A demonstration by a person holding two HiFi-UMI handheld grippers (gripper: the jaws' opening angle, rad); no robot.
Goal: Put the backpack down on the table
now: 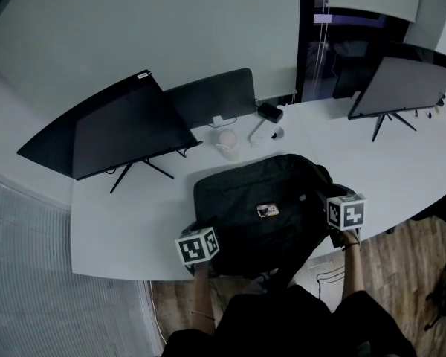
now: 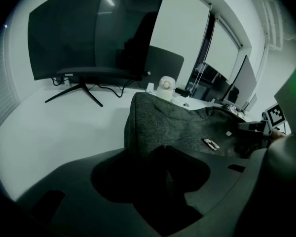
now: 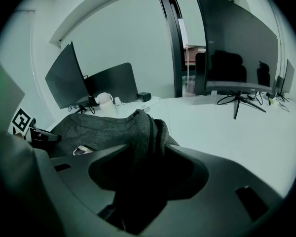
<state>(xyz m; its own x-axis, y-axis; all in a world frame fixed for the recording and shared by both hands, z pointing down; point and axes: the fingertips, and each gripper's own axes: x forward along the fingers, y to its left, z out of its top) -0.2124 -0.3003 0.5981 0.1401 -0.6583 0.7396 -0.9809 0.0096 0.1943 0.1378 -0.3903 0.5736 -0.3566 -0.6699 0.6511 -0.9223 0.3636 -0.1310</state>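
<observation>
The backpack (image 1: 260, 207) is dark and soft. It lies on the white table (image 1: 126, 222), at the near edge, right in front of the person. A little light tag (image 1: 267, 210) sits on top of it.

The left gripper (image 1: 203, 229) is at the near left corner of the backpack. In the left gripper view, its jaws (image 2: 158, 169) stand apart. The corner of the backpack (image 2: 177, 122) sticks up between them, but they do not look like they squeeze it.

The right gripper (image 1: 331, 201) is at the right side of the backpack. In the right gripper view, its jaws (image 3: 143, 177) are apart too. A fold of the backpack (image 3: 143, 127) hangs down into the gap between them, loose and not pinched.

Far on the table, to the left, a big dark screen (image 1: 119, 129) stands on thin legs. Just to its right is a smaller dark screen (image 1: 212, 95). A small white round thing (image 1: 227, 143) sits near the far side of the backpack, and a little black box (image 1: 270, 111) is a bit farther back. Another screen (image 1: 405, 84) stands far to the right. Brown wood floor (image 1: 401, 259) shows below the near edge of the table.
</observation>
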